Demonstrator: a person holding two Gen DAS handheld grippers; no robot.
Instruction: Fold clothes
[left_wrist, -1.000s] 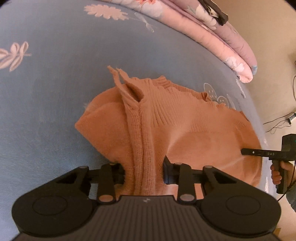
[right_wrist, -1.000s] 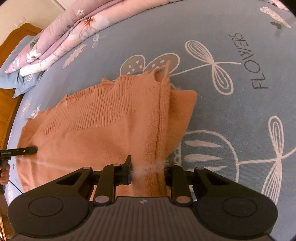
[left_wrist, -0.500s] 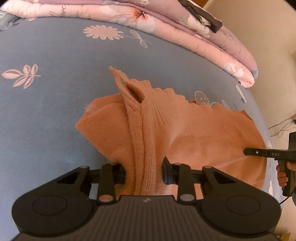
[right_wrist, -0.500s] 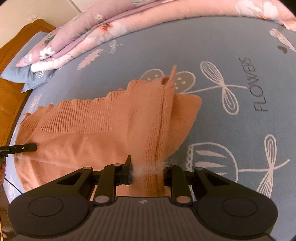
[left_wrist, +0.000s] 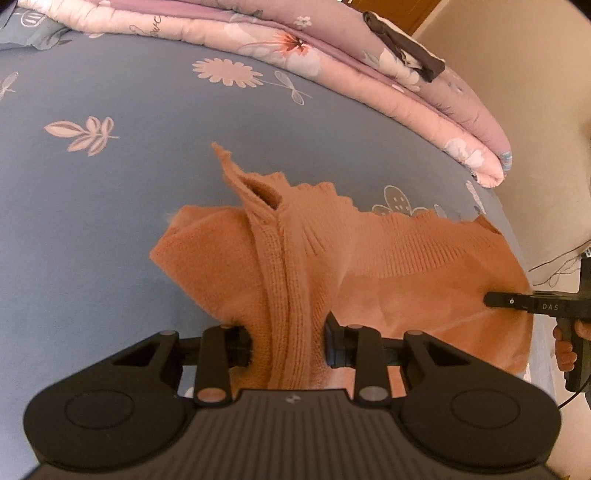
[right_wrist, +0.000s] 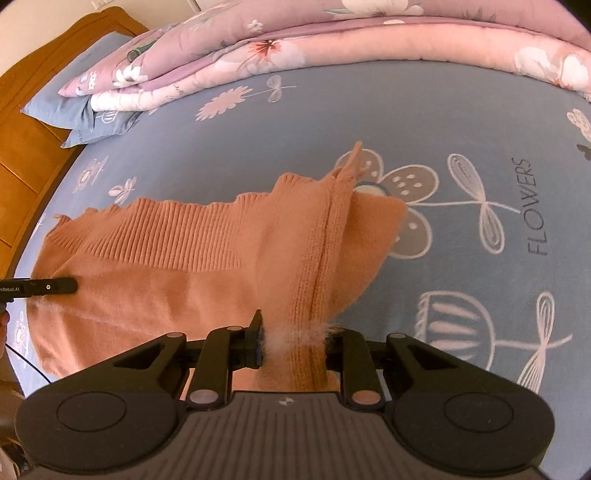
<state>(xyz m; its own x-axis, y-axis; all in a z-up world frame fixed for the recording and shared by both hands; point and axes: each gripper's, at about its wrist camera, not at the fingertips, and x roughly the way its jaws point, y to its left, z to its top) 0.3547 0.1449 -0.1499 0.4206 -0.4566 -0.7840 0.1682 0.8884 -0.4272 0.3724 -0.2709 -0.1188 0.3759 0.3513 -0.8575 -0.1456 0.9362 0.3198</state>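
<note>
An orange knitted sweater (left_wrist: 406, 277) hangs stretched above the blue flowered bed sheet (left_wrist: 110, 203), its ribbed hem trailing toward the far side. My left gripper (left_wrist: 288, 343) is shut on a bunched fold at one end of it. My right gripper (right_wrist: 295, 347) is shut on the other end, where white fluff shows on the sweater (right_wrist: 166, 288). Each gripper appears in the other's view: the right gripper (left_wrist: 517, 304) at the right edge with a hand on its handle, the left gripper (right_wrist: 55, 286) at the left edge.
A folded pink floral quilt (left_wrist: 332, 62) lies along the far side of the bed, with a dark garment (left_wrist: 406, 55) on top. A blue pillow (right_wrist: 74, 107) leans by the wooden headboard (right_wrist: 22, 147). Cables (left_wrist: 554, 266) lie on the floor past the bed edge.
Both grippers have risen with the sweater still held, lifting it higher off the sheet. More of the quilt and headboard has come into view.
</note>
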